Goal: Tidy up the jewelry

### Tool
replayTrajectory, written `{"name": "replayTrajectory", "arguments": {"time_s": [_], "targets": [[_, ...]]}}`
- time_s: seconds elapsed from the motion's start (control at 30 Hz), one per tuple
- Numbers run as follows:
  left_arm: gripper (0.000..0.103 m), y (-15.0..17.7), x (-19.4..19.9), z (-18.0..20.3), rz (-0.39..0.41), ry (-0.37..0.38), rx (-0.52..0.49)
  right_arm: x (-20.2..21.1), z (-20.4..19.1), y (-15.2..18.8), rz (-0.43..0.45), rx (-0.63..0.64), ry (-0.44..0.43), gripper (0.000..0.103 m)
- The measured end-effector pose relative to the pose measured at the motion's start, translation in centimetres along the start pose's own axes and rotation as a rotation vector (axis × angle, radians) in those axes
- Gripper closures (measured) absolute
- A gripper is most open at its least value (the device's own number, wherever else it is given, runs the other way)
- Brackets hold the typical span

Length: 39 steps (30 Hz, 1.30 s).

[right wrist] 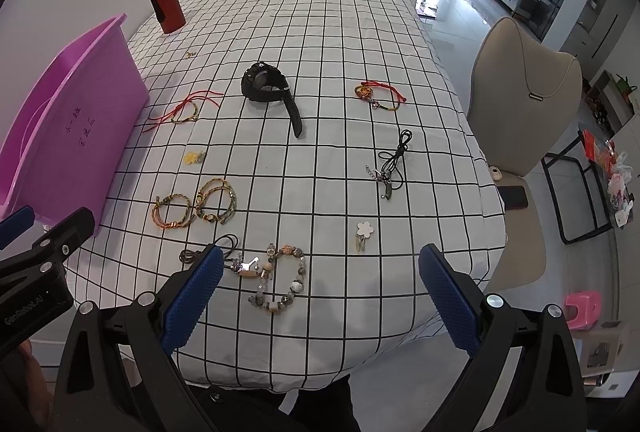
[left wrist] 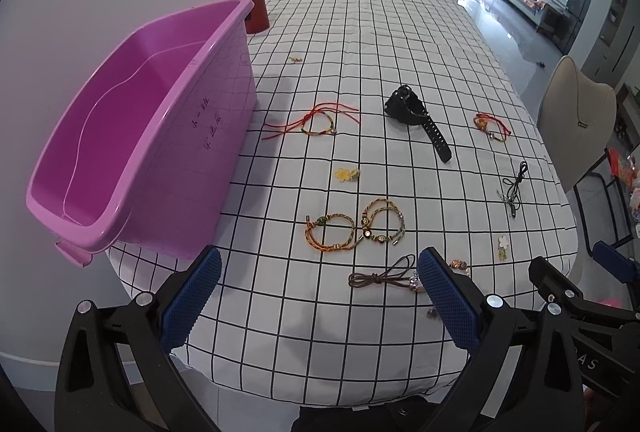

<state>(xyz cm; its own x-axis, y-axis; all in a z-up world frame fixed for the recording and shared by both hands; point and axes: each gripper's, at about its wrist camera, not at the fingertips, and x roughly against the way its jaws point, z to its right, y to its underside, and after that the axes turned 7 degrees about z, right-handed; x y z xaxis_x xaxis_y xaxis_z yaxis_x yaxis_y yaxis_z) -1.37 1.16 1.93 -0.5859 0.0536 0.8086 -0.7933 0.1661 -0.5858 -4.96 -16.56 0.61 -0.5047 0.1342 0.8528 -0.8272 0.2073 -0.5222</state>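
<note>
You are at the start: nothing lies in the empty pink plastic bin (left wrist: 132, 135) at the table's left edge, and the jewelry is scattered over the checked tablecloth (right wrist: 320, 31). Your right gripper (right wrist: 320, 286) hangs spread wide above the chunky beaded bracelet (right wrist: 280, 280) near the front edge; lower and close there. Your left gripper (left wrist: 320, 288) hovers released, over the brown cord necklace (left wrist: 380, 274).
</note>
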Motion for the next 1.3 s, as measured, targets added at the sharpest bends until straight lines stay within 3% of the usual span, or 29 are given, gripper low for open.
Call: {"name": "replayTrajectory", "arguments": {"time_s": [0.93,1.13,1.3], "targets": [[0.006,0.1,0.1,-0.3,-0.004,0.005,0.002,-0.1,0.1,0.2,-0.001,-0.010,-0.005,0.009],[0.006,1.1,-1.2,-0.9,-0.036,0.037,0.003,-0.8,0.7,1.4,-0.016,-0.046,-0.015,0.009],[0.006,2.9,-2.9,-0.7,-0.052,0.053,-0.054,-2.0,1.1,3.8,-0.033,-0.081,-0.042,0.010]]}}
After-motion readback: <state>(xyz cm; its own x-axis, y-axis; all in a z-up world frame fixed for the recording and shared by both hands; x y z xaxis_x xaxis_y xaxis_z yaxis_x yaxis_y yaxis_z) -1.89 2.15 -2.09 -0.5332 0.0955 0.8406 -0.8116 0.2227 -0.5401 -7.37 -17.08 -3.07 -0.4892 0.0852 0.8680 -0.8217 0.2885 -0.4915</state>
